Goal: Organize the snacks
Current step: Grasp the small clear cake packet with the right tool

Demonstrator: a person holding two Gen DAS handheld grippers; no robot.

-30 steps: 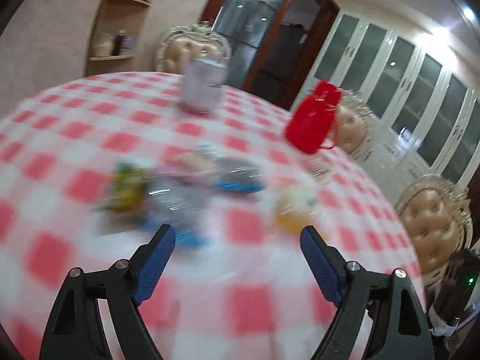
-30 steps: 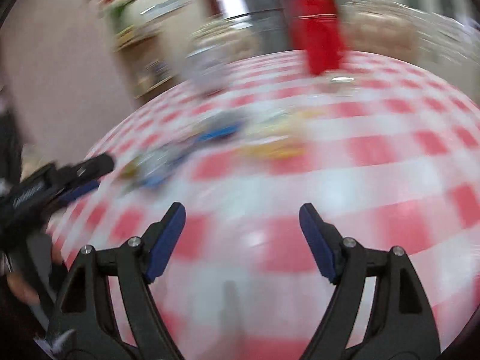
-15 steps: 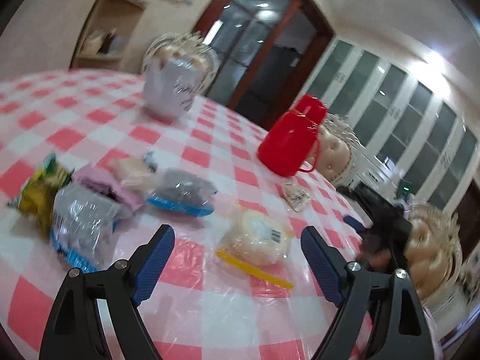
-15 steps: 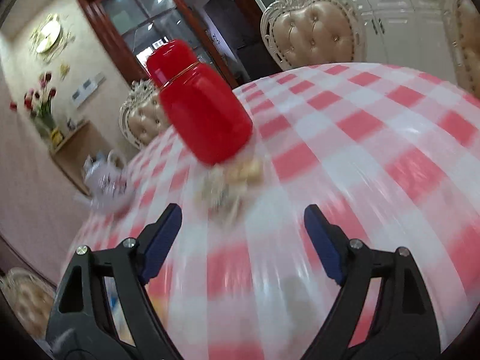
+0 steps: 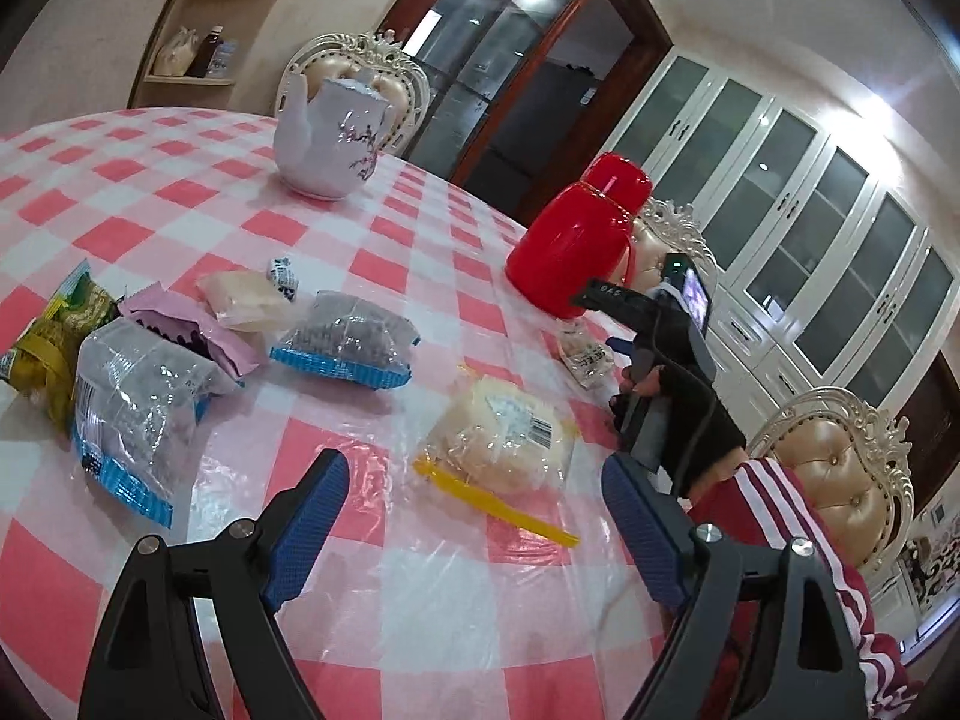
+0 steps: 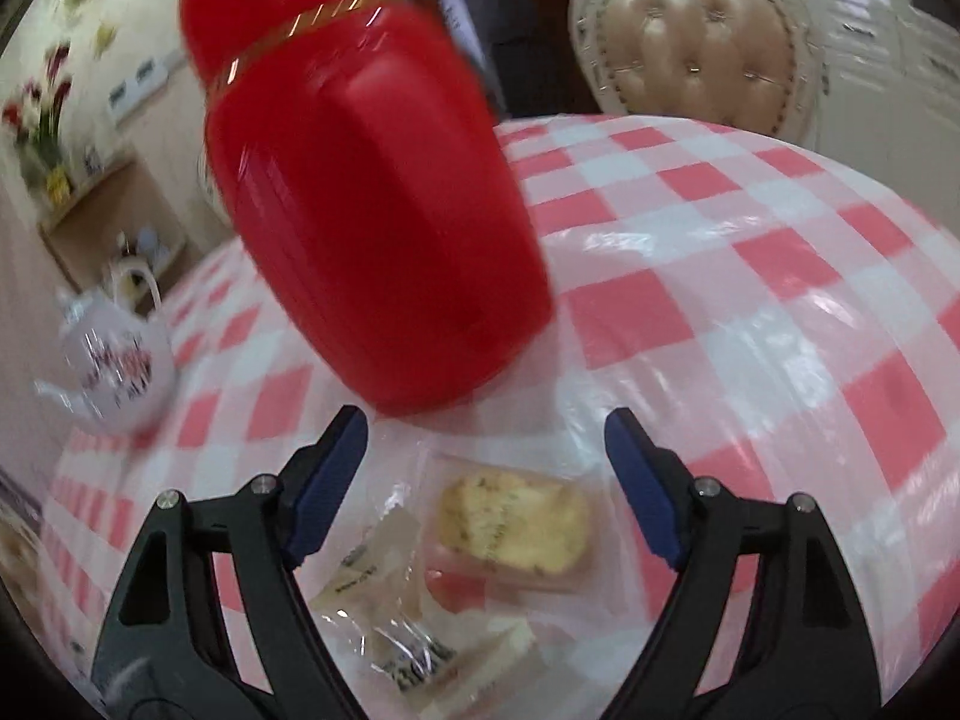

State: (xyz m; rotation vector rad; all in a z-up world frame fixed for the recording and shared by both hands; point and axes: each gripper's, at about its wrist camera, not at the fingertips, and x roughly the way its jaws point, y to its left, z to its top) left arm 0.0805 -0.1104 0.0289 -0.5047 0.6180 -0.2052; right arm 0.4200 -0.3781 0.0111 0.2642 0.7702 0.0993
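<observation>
Left gripper [image 5: 474, 504] hanging wide open and empty over the red-and-white checked tablecloth [image 5: 180, 192], clear-wrapped pale bun [image 5: 501, 435] lying just ahead, right gripper [image 6: 486, 480] gaping, jaws just closing slightly, straddling without touching a clear-wrapped yellow biscuit [image 6: 513, 519] beside the red plastic flask [image 6: 366, 210].

Black gripper frames with silver screws, blue textured fingertips [image 5: 312, 516], black fingerless glove on right hand [image 5: 690, 414], maroon sleeve [image 5: 780, 516] with white stripes
</observation>
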